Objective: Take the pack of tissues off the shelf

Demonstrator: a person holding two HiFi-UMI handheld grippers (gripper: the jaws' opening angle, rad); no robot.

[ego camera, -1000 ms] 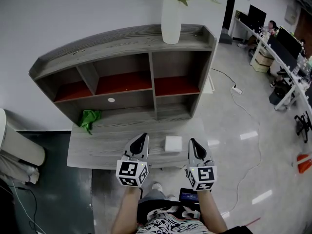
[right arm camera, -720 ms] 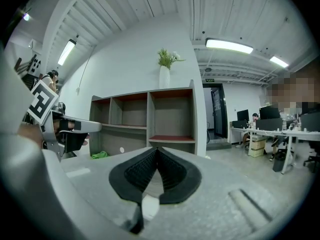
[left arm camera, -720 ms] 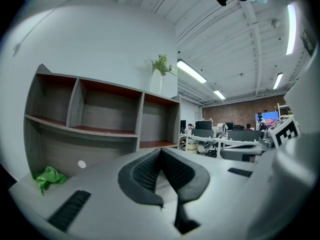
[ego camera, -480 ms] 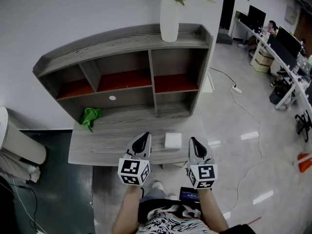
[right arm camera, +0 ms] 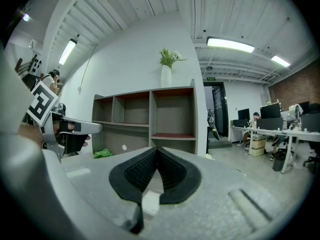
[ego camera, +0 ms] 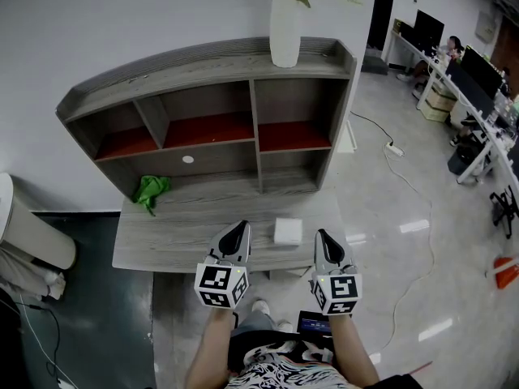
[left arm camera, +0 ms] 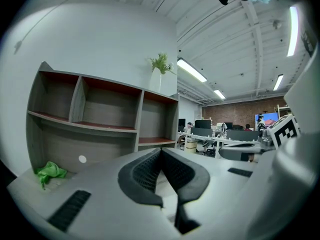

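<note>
The white pack of tissues [ego camera: 288, 231] lies on the grey desk top [ego camera: 162, 245] in front of the shelf unit [ego camera: 211, 75], not in any of its compartments. In the head view it sits between my two grippers, near the desk's front edge. My left gripper [ego camera: 235, 232] is just left of it and my right gripper [ego camera: 323, 237] just right, neither touching it. Both sets of jaws meet at the tips with nothing between them, as the left gripper [left arm camera: 161, 151] and the right gripper [right arm camera: 157, 150] show in their own views. The pack is hidden in both gripper views.
A crumpled green cloth [ego camera: 149, 190] lies at the desk's back left. A white vase with a plant [ego camera: 285, 29] stands on top of the shelf unit. A white bin [ego camera: 32, 237] is at the left, office desks with monitors [ego camera: 474, 79] at the right, a cable [ego camera: 405, 185] on the floor.
Only the head view has drifted slightly. Both grippers and the pack of tissues stay where they were.
</note>
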